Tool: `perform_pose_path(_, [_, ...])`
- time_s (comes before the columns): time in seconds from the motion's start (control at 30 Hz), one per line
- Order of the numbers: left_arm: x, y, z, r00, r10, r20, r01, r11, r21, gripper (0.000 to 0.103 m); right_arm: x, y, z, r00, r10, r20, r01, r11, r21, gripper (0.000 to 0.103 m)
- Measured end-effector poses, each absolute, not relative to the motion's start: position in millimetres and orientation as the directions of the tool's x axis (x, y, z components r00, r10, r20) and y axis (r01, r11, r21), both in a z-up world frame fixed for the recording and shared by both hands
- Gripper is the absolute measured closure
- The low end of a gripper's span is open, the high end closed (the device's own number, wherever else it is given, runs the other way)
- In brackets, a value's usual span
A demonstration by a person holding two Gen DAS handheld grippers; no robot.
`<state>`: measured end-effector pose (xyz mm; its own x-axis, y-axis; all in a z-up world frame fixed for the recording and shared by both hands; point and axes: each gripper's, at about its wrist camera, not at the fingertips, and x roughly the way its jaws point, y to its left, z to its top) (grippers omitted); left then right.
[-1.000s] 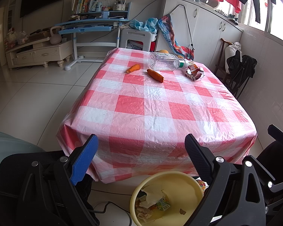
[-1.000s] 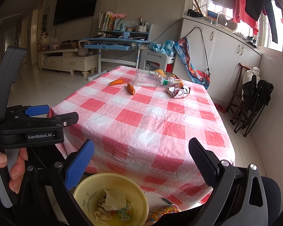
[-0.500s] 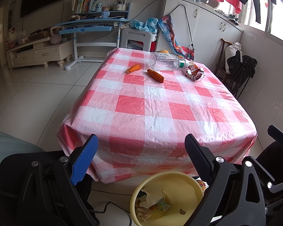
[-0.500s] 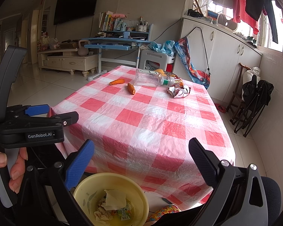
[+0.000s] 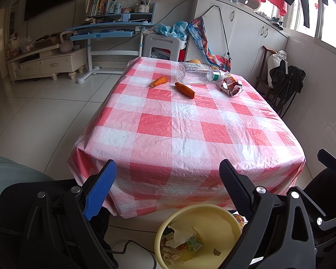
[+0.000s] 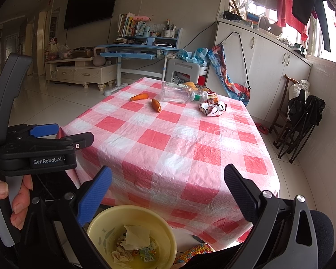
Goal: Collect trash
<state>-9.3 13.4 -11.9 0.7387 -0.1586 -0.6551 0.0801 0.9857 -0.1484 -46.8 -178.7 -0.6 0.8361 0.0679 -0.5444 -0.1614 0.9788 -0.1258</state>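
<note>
A crumpled snack wrapper (image 5: 231,86) lay at the far right of the checked worktop (image 5: 186,121), just beside a clear plastic bottle (image 5: 198,75) on its side, with two carrots (image 5: 185,90) to their left. On the floor at the near edge stood a yellow bin (image 5: 198,235) holding tissues and a small carton. Left gripper (image 5: 168,192) and right gripper (image 6: 168,192) hovered above it, fingers spread and empty.

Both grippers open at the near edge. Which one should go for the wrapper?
Right, probably. The wrapper lies on the table's far right side, nearer the right gripper's line; the left gripper would cross over. Margin is small.
</note>
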Motion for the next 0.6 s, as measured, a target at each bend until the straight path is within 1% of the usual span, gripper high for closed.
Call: perform_pose_path(0.6, [-9.3, 13.1, -11.9, 0.739, -0.159, -0.655, 0.080, 0.986, -0.148, 0.014, -49.0, -177.2, -2.8, 0.835, 0.069, -0.546, -0.163, 0.978, -0.127, 0.007])
